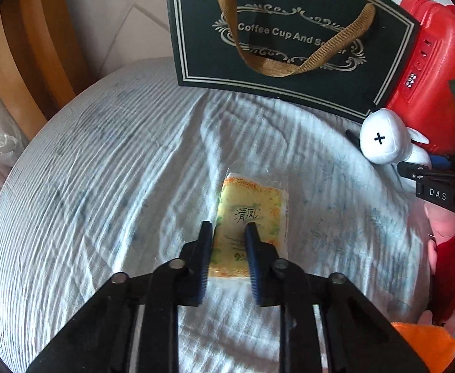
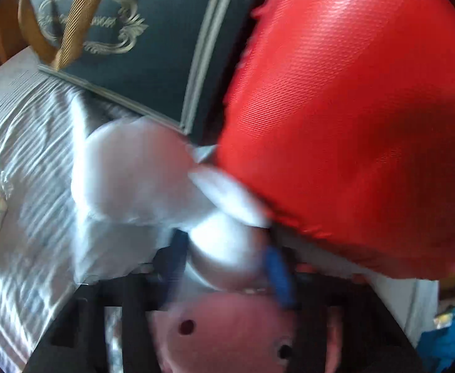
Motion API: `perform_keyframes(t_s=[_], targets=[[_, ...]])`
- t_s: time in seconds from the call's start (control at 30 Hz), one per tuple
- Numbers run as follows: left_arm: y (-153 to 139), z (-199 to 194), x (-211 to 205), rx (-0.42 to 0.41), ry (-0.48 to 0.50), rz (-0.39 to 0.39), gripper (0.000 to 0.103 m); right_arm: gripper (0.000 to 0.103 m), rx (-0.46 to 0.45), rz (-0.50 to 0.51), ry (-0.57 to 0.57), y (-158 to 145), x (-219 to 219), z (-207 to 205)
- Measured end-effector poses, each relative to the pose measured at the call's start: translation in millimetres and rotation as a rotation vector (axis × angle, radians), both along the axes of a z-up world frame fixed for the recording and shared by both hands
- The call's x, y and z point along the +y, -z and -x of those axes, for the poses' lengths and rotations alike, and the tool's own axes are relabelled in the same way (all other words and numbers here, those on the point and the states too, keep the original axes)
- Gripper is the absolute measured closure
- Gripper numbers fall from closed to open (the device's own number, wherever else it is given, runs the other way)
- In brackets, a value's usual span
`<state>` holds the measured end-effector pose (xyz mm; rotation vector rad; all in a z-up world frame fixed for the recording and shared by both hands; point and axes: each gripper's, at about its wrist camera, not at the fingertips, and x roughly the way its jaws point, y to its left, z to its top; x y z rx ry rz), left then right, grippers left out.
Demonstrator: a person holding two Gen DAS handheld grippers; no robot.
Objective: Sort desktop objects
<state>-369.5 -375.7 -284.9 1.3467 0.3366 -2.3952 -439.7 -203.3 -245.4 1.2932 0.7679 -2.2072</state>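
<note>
On the rumpled white cloth (image 1: 103, 171), the left gripper (image 1: 229, 228) pinched a tissue pack (image 1: 258, 205) for sorting, while the right gripper (image 2: 227, 264) appeared clamped around a white plush (image 2: 221, 248) beside the red case (image 2: 367, 124).

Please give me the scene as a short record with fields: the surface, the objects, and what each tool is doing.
surface: white ribbed cloth
left tool: closed, tips on the yellow tissue pack; grip uncertain
right tool: white plush toy between its fingers; blur hides any pressing
behind: dark green gift bag, red case
</note>
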Motion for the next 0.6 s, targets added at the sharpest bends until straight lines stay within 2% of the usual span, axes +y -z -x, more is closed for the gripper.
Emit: perform_keyframes(t_s=[0.13,0.3,0.43,0.6], targets=[[-7,-4,3,-0.001,-0.002,-0.001,0.087,0.061,-0.002,0.065,-0.007,-14,19,-9],[-26,-19,6,0.039,0.001,-0.004,0.091,0.061,0.013,0.216,-0.057,-55,46,-41],[-60,-44,13,0.116,-0.011,0.014,0.091,0.061,0.02,0.322,-0.076,-90,66,-67],[-104,-79,30,0.213,-0.017,0.035,0.091,0.061,0.073,0.397,-0.091,-131,98,-105]])
